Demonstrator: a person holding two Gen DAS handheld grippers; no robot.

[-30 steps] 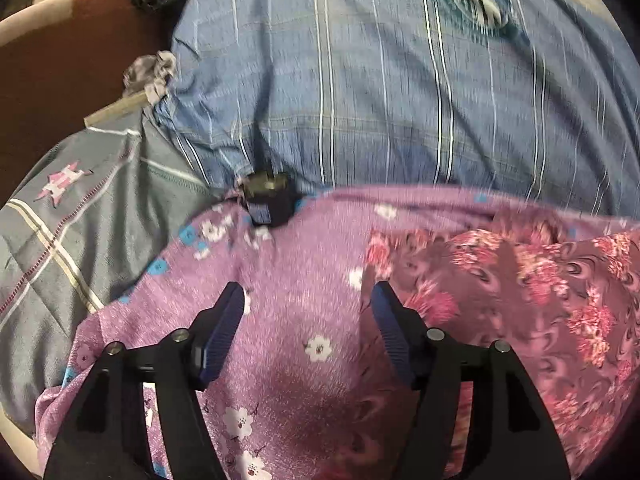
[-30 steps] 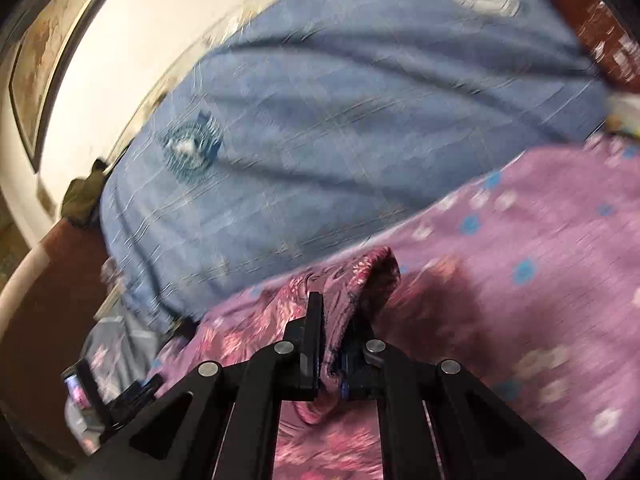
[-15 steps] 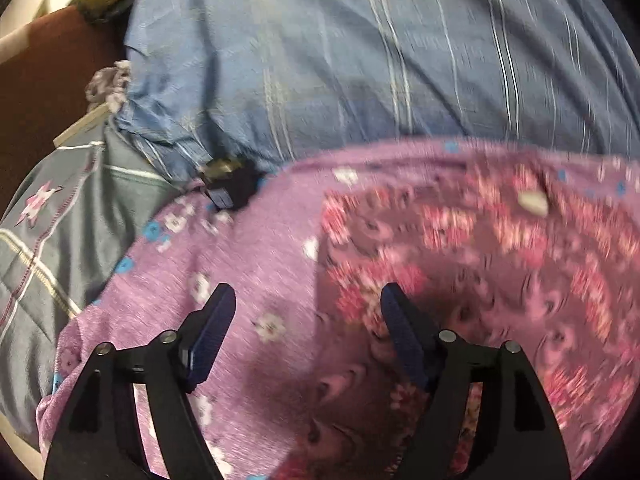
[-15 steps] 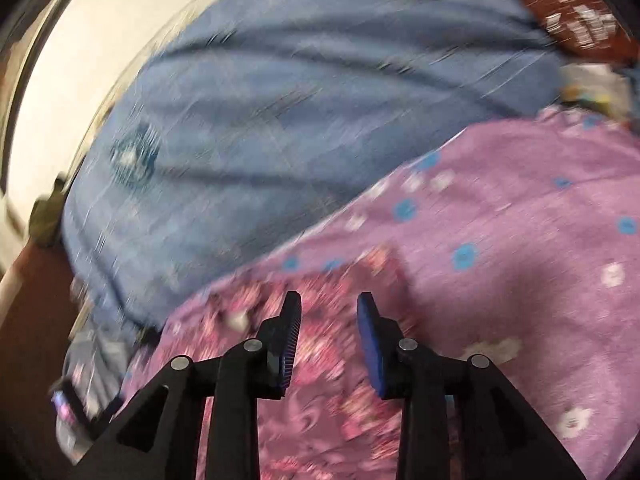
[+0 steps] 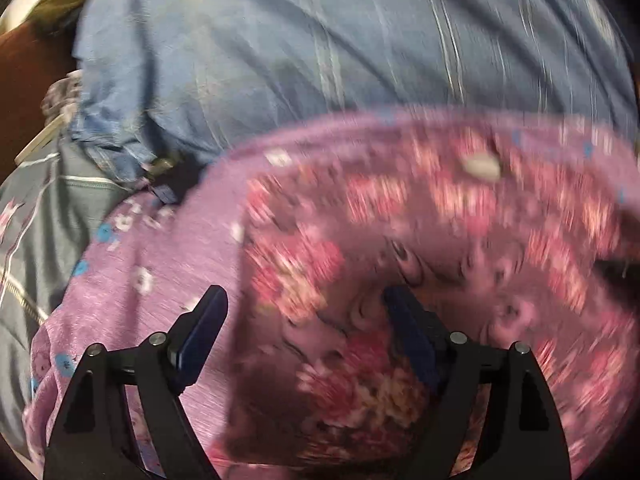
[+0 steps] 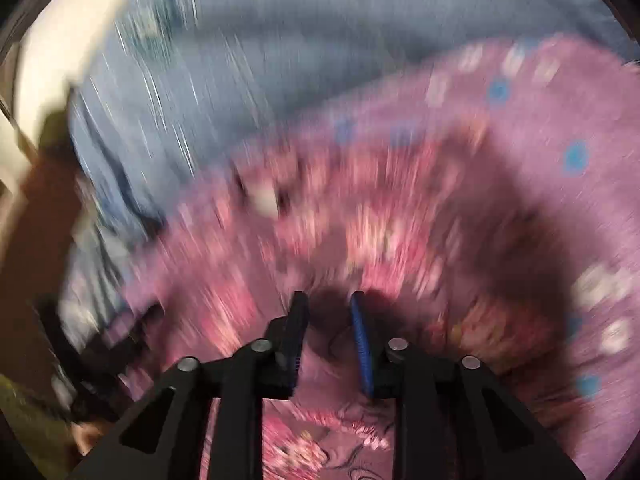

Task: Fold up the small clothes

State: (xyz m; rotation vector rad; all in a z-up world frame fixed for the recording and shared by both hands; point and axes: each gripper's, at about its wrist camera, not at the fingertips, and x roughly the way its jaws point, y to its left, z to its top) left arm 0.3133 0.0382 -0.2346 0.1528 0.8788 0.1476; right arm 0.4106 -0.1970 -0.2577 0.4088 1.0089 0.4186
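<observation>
Pink floral garment (image 5: pixel 400 240) lies spread on the lilac sheet (image 5: pixel 160 248), directly ahead of and under my left hand-held gripper (image 5: pixel 304 340), whose jaws stand wide apart, gripping nothing. Its left edge sits between the jaws, running away from me; its long axis appears to extend rightward.

Right wrist view, blurred: my right hand-held gripper (image 6: pixel 328 332) hangs over the garment (image 6: pixel 340 232), jaws narrowly apart, empty. I judge both hands equally near.
</observation>
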